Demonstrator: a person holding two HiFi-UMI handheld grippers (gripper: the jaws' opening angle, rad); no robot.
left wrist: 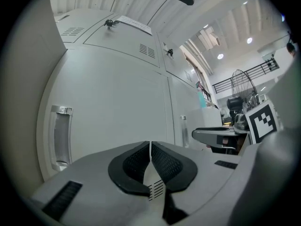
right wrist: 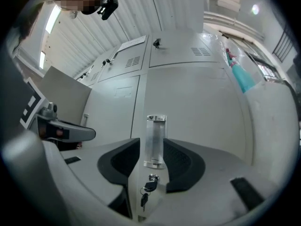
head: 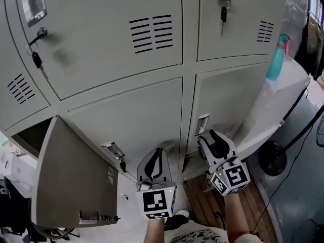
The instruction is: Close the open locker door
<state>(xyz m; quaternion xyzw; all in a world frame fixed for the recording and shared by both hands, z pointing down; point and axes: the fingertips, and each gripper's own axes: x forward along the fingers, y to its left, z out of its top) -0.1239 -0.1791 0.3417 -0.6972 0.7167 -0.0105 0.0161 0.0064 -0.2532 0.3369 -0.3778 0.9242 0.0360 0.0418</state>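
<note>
The open locker door [head: 76, 186] is grey and swings out toward me at the lower left of the head view; it also shows at the left of the right gripper view as the open locker door [right wrist: 66, 95]. My left gripper [head: 157, 153] points at the closed lower middle locker, to the right of that door and apart from it. Its pads meet, and the left gripper [left wrist: 150, 147] holds nothing. My right gripper [head: 206, 135] stands open in front of the lower right locker. The right gripper [right wrist: 153, 147] frames that locker's metal handle [right wrist: 155, 140] and hanging key [right wrist: 148, 189] without touching them.
Closed grey lockers fill the wall, with keys [head: 223, 11] in the upper doors. A teal spray bottle [head: 277, 57] stands on a white unit [head: 273, 105] at the right. A black round base [head: 273, 158] and cables lie on the floor beside wooden boards [head: 243, 206].
</note>
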